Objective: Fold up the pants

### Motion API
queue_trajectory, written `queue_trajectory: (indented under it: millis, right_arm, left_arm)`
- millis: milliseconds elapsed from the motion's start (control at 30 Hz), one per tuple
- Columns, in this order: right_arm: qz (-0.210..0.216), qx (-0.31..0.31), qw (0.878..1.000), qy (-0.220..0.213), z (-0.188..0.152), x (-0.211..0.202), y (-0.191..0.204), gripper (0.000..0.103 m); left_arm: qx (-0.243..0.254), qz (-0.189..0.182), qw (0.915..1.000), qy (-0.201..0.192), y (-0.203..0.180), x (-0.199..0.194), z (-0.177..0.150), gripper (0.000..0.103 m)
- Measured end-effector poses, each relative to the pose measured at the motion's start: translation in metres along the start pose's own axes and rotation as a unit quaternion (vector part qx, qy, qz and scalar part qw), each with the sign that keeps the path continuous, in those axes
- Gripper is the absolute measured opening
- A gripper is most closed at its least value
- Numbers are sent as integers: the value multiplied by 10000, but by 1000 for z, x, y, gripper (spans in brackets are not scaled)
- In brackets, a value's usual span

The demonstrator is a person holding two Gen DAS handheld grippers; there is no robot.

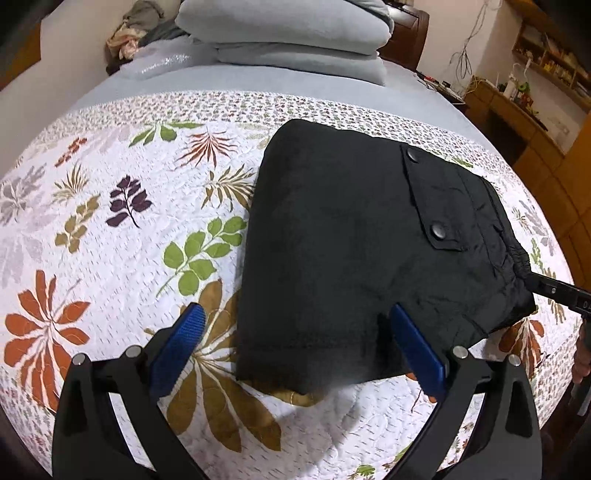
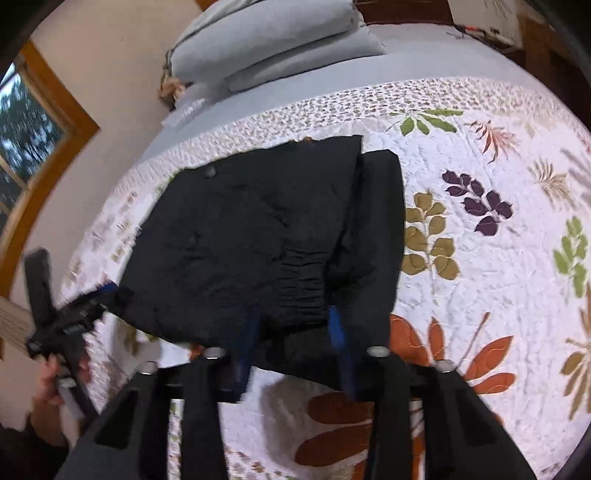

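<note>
The black pants (image 1: 354, 254) lie folded into a compact rectangle on the floral quilt, with a snap pocket flap (image 1: 428, 195) on top. My left gripper (image 1: 295, 332) is open at the near edge of the bundle, one blue finger on the quilt, the other over the fabric. In the right wrist view the pants (image 2: 258, 240) show their elastic waistband (image 2: 303, 280). My right gripper (image 2: 291, 325) is open with its blue fingers at the waistband edge, not clamped on it. The right gripper also shows in the left wrist view (image 1: 554, 293) at the pants' right corner.
The bed carries a white quilt (image 1: 110, 240) with leaf prints. Folded grey bedding (image 1: 295, 33) is stacked at the head. A wooden shelf unit (image 1: 535, 85) stands on the right. A window (image 2: 29, 129) is in the wall at left.
</note>
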State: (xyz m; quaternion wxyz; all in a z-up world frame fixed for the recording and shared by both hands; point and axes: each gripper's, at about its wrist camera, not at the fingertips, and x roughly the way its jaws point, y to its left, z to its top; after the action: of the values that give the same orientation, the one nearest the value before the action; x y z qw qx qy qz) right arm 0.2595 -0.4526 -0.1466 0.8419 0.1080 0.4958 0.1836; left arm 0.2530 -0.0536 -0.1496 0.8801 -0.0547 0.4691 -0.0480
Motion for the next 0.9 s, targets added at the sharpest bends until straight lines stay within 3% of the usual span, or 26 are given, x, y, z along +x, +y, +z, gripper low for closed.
queue_trajectory:
  millis: [133,200,233,267,333,700,900]
  right_arm:
    - [137,132,9998,-35,-6,-9,-10,8]
    - [209,112,9997,-32,-8,-13,-12,8]
    - [162,150,9997,-95,-9,-15,-13,15]
    - [108,225,9995,-175,-9,-19,-15,40]
    - [132,267,9991,-293,-6,-23,-15,68]
    - [233,104,9997,62,11,21,3,67]
    - [229,23,9997,88,3,22,5,45]
  left_arm:
    - [73,105,9999,-65,-1,-3,2,100]
    - [83,154,9998,-88,-1,-4,3,100]
    - [100,172,9998,-91,0,-4,3,100]
    - [111,197,9997,-89,0,-3,3,100]
    - [134,264,9995,-101,0,-4,3,100]
    - [176,302,9994,-58,-3,-1,2,100]
    - [197,294,9994,-17,-4,3,3,100]
